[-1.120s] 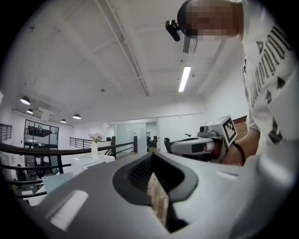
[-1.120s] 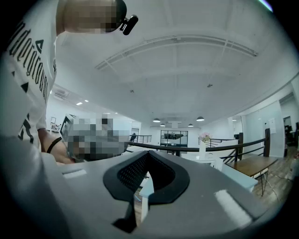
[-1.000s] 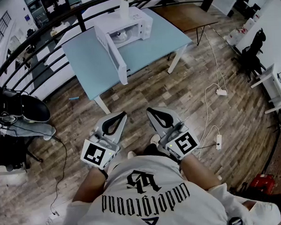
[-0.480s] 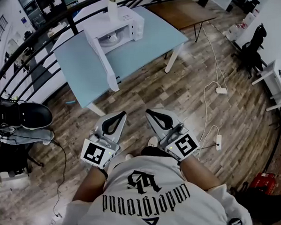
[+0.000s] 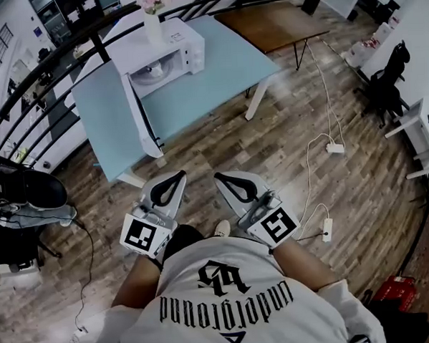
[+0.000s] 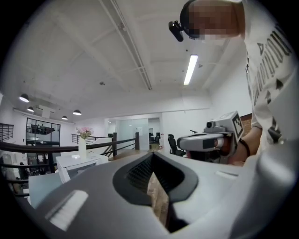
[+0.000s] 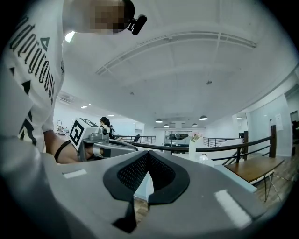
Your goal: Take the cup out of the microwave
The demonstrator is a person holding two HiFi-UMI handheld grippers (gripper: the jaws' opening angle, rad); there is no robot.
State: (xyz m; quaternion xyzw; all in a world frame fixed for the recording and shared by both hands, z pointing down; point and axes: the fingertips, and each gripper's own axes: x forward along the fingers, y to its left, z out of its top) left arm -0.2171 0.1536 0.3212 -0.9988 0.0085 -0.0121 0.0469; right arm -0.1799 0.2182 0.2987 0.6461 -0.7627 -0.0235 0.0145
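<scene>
The white microwave (image 5: 166, 49) stands on a light blue table (image 5: 216, 74), with its door (image 5: 141, 119) swung open toward me. Inside its cavity sits a pale cup (image 5: 150, 71), small and unclear. A vase of pink flowers (image 5: 152, 18) stands on top of the microwave. My left gripper (image 5: 177, 177) and right gripper (image 5: 220, 177) are held level side by side over the wooden floor, well short of the table. Both are shut with nothing in them. In the left gripper view the microwave (image 6: 74, 164) shows far off at the left.
A black railing (image 5: 51, 64) curves behind the table. A brown wooden table (image 5: 271, 22) stands beyond it. White cables and power strips (image 5: 334, 148) lie on the floor to the right. A black chair (image 5: 29, 190) stands at the left, and office chairs (image 5: 385, 79) at the right.
Both grippers have been carried forward over the floor toward the table, still shut. The table and microwave have shifted left and grown nearer in the head view.
</scene>
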